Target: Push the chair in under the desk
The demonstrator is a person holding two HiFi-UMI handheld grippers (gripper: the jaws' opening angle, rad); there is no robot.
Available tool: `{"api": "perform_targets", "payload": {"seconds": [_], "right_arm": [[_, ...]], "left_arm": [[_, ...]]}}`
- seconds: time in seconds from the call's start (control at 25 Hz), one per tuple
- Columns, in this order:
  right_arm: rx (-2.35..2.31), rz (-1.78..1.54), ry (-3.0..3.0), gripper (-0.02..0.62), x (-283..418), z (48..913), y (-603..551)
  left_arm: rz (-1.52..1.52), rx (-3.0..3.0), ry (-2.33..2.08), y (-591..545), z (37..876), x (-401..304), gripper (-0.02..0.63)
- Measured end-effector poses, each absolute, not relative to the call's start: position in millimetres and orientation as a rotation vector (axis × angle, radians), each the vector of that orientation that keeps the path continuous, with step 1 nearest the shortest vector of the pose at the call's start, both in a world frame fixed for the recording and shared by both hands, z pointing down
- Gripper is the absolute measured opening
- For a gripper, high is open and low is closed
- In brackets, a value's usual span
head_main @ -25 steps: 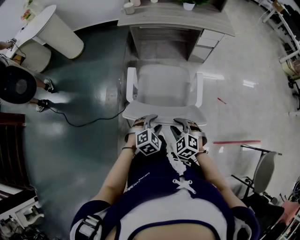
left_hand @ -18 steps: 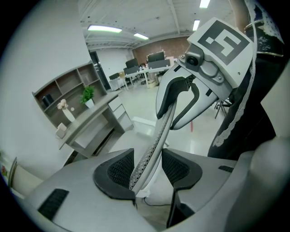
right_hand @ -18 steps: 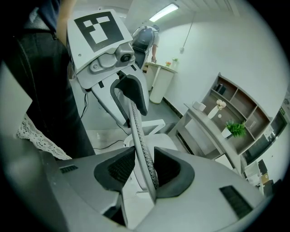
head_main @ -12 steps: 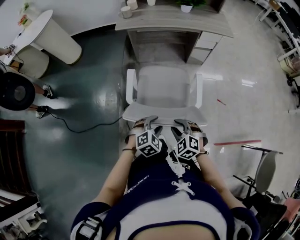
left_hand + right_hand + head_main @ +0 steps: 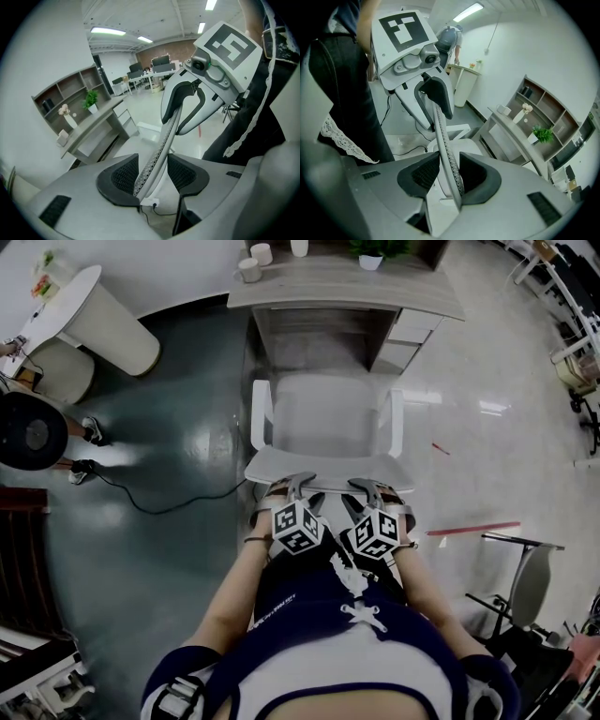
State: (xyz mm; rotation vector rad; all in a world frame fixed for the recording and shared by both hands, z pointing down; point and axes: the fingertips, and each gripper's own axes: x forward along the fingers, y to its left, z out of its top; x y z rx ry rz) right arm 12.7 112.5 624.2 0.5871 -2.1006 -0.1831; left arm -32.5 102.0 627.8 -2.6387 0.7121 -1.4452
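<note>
The left claw (image 5: 149, 174) and right claw (image 5: 449, 177) are straddling the backrest (image 5: 328, 468) of the chair (image 5: 323, 413) — jaws standing apart, not clamping — with the chair sitting just before the surface (image 5: 347, 282), seat outside it.

On my feed the chair (image 5: 323, 418) is white, its backrest rim (image 5: 157, 154) dotted with a perforated pattern, and the left gripper (image 5: 295, 486) and right gripper (image 5: 370, 486) are pale grey with black mesh-textured pads (image 5: 123, 174) and cubes (image 5: 297, 527) of black-and-white square markers. Beyond the chair I see a desk (image 5: 347, 282) in grey wood grain, a green plant (image 5: 542, 133) in a white pot (image 5: 533, 138), and white cups (image 5: 249, 270). Left of the chair the floor (image 5: 169, 427) is dark teal crossed by a black cable (image 5: 178, 501), right of the chair it is pale with red strips (image 5: 473, 527), and behind the chair the navy clothing (image 5: 309, 601) carries white lace trim (image 5: 354, 582).
</note>
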Motion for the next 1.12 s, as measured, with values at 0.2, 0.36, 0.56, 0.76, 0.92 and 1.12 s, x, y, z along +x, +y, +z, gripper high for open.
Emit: {"api": "perform_targets", "payload": {"seconds": [0.2,0.36,0.56,0.76,0.92,1.12], "right_arm": [[0.588,-0.178,-2.097,0.107,11,625,102],[0.594,-0.193,-2.098,0.107,11,624,94],[0.596,-0.181,-2.093,0.109,10,624,85],[0.596,-0.176,-2.093,0.112,13,624,78],[0.593,-0.148,-2.09,0.115,18,624,75],[0.594,-0.147,-2.085,0.12,23,627,73]], "left_arm": [[-1.445,-2.64,0.708,92,629,-34,0.195],[-1.452,-2.643,0.699,83,628,-33,0.195],[-1.435,-2.636,0.704,75,627,-35,0.195],[-1.407,-2.635,0.705,69,626,-32,0.195],[-1.372,-2.674,0.702,67,623,-27,0.195],[-1.347,-2.728,0.696,67,623,-22,0.195]]}}
